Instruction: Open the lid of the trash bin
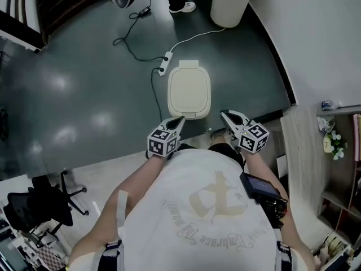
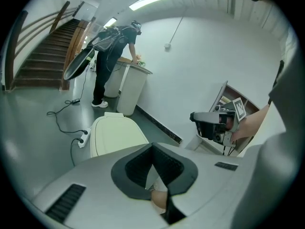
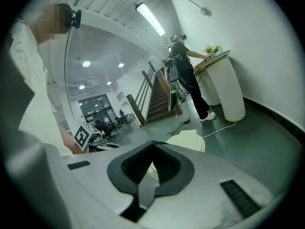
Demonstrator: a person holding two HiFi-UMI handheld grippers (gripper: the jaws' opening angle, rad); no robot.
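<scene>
A cream trash bin [image 1: 189, 89] stands on the dark floor with its lid down flat. It also shows in the left gripper view [image 2: 116, 135] and, partly hidden behind the jaws, in the right gripper view [image 3: 189, 140]. My left gripper [image 1: 179, 119] hangs just short of the bin's near left corner, its jaws shut on nothing. My right gripper [image 1: 224, 114] is held off the bin's near right corner, also shut and empty. Both grippers [image 2: 153, 147] [image 3: 153, 144] are above the floor and apart from the bin. The right gripper [image 2: 214, 123] shows across from the left one.
A white power strip [image 1: 164, 61] with cables lies just beyond the bin's far left corner. A white round counter [image 1: 231, 1] and a person's shoe [image 1: 183, 7] are farther back. The wall runs to the right, with wooden shelves [image 1: 333, 151]. An office chair [image 1: 39, 205] stands at near left.
</scene>
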